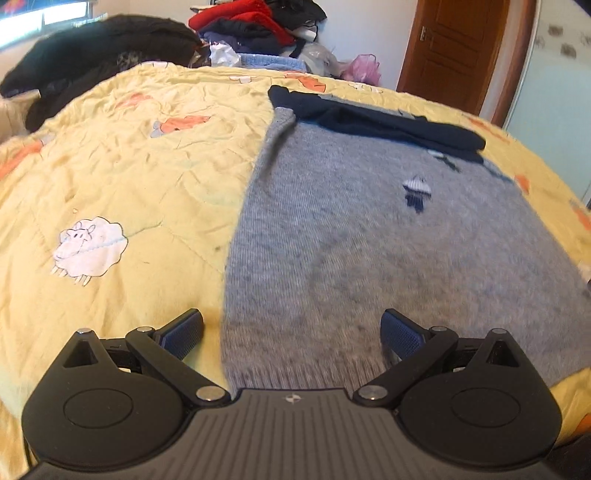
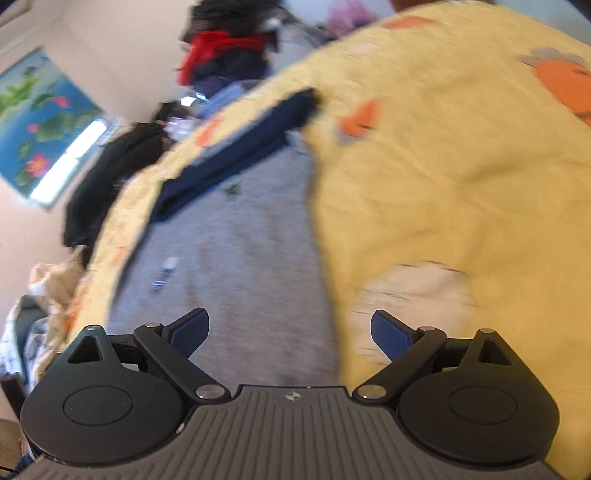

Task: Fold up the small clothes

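Note:
A small grey knitted sweater (image 1: 351, 240) lies flat on the yellow quilt (image 1: 129, 177), with a navy sleeve (image 1: 380, 122) folded across its far end and a small boat motif (image 1: 417, 190) on its front. My left gripper (image 1: 291, 332) hovers open over the sweater's near left hem, nothing between its fingers. In the blurred, rolled right wrist view the same sweater (image 2: 236, 258) runs away from me with the navy sleeve (image 2: 240, 151) at its far end. My right gripper (image 2: 290, 332) stands open above the sweater's right edge, holding nothing.
A heap of dark, red and blue clothes (image 1: 255, 29) sits beyond the bed's far edge, with black garments (image 1: 92, 55) at the far left. A brown door (image 1: 450, 48) stands at the far right. A sheep patch (image 1: 88, 247) marks the quilt left of the sweater.

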